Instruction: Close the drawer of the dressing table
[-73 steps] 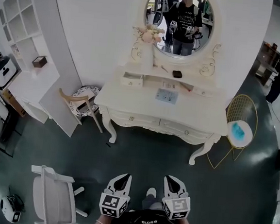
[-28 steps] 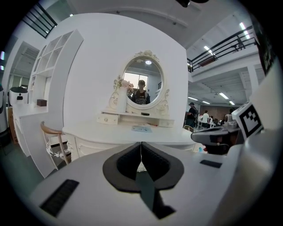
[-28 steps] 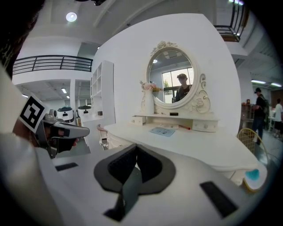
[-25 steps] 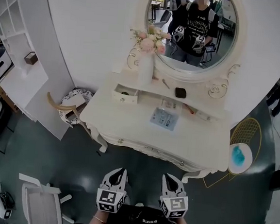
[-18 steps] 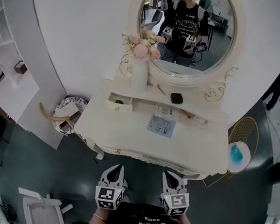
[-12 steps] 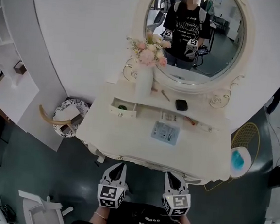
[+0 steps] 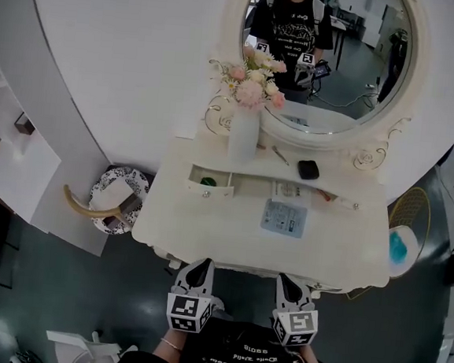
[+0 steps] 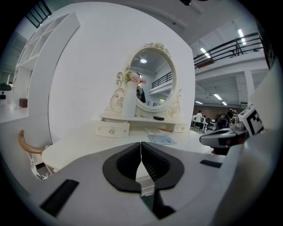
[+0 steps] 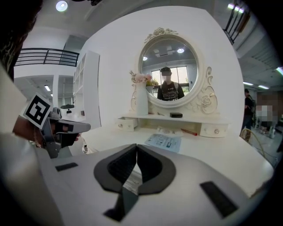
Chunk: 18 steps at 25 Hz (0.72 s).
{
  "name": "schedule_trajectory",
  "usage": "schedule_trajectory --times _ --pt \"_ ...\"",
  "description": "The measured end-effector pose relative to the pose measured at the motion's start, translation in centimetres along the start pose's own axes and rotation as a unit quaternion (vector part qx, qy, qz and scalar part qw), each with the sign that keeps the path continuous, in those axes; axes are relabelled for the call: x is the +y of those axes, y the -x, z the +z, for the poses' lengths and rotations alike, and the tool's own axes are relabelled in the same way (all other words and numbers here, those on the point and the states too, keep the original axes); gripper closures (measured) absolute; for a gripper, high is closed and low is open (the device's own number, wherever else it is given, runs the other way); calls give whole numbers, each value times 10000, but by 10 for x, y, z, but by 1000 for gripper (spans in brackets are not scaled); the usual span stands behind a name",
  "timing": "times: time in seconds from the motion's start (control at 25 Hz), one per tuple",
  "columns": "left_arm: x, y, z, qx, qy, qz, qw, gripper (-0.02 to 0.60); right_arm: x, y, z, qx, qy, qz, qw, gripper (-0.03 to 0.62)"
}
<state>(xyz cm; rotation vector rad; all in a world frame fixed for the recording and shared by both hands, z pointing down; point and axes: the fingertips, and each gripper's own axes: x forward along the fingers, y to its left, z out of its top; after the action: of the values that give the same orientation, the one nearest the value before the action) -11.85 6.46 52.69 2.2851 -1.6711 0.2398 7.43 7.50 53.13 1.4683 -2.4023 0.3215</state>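
The white dressing table (image 7: pixel 207 229) stands just ahead of me. Its small upper left drawer (image 7: pixel 211 183) is pulled out, with a dark green thing inside. From the left gripper view the drawer (image 8: pixel 112 129) shows its knobbed front, and in the right gripper view the drawer (image 9: pixel 126 124) juts from the shelf. My left gripper (image 7: pixel 201 266) hovers at the table's front edge, jaws shut and empty (image 8: pixel 141 144). My right gripper (image 7: pixel 288 280) is beside it, also shut on nothing (image 9: pixel 136 146). Both are well short of the drawer.
On the table are a vase of pink flowers (image 7: pixel 245 131), a leaflet (image 7: pixel 284 217), a black box (image 7: pixel 308 170) and a red pen (image 7: pixel 326 196). An oval mirror (image 7: pixel 332 59) backs it. A patterned stool (image 7: pixel 113 197) stands left, a gold chair (image 7: pixel 403 241) right.
I have come closer to the dressing table; it now fills the middle of the head view. Both grippers, still shut, have gone forward to its front edge.
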Motion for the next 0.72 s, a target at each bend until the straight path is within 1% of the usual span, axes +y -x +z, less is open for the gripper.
schedule_trajectory --times 0.16,0.32,0.52,0.72 --pt "12 -14 10 -14 -74 -205 9998 565 6 -18 11 -94 -52 -121 9999 582" --pt "22 -23 15 -29 -132 -358 9993 565 18 -34 18 -133 -86 -122 9998 582" --pt "34 -27 19 -50 -127 -366 9992 565 29 -47 21 -93 -119 -70 9999 582" --pt "44 -34 21 -5 -86 -293 9995 565 30 -58 24 -119 -206 -78 9997 582"
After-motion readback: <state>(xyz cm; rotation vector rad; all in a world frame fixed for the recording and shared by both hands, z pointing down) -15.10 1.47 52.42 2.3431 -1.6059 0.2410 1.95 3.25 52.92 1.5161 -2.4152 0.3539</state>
